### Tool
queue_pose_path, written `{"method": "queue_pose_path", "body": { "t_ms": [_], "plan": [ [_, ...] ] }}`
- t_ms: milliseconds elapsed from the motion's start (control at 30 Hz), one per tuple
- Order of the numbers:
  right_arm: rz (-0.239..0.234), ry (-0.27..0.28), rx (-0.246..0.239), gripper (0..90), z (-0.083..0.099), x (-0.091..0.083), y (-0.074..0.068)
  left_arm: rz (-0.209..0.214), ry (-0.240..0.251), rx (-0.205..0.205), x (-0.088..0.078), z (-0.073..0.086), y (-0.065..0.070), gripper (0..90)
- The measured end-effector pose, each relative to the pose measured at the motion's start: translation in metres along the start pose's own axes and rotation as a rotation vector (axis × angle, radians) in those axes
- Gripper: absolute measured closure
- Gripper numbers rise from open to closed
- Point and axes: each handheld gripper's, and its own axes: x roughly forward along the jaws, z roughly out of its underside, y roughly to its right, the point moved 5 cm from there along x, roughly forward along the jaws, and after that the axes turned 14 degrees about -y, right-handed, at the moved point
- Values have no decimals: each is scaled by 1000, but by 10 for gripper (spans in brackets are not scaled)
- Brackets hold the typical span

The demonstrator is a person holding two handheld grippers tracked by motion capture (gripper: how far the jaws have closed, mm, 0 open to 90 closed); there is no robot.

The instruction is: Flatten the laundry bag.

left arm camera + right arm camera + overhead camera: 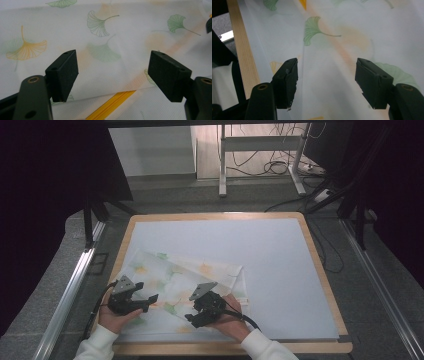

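So both tongs hang over the cloth (185, 290), a thin white sheet w/ ginkgo-leaf print lying partly folded at the near-left of the desk (320, 270). Left tongs (150, 299) gape wide, nothing between the jaws; right tongs (192, 319) likewise spread, holding nothing. Looks like the reach-in step before a grab. Left gripper view shows a folded edge w/ a yellow stripe (112, 105) just under the jaws. Next move prob: drop each pair onto an edge & pinch 1 layer only, thin fabric, easy to snag 2
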Motion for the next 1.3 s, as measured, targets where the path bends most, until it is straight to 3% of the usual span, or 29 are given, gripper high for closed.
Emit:
{"method": "queue_pose_path", "body": {
  "t_ms": [167,433,600,1067,1300],
  "plan": [
    [3,-54,-26,343,-1,11,-6,-7,-2,-2,0,0,-1,236],
    [5,-102,-32,336,10,13,-4,6,-1,1,0,0,0,231],
    [40,-152,-54,356,14,20,-4,8,-2,3,0,0,0,232],
    [63,-129,-11,821,15,16,6,21,-16,16,2,0,2,228],
    [43,-125,-6,881,15,15,8,22,-20,21,2,1,2,228]
  ]
}}
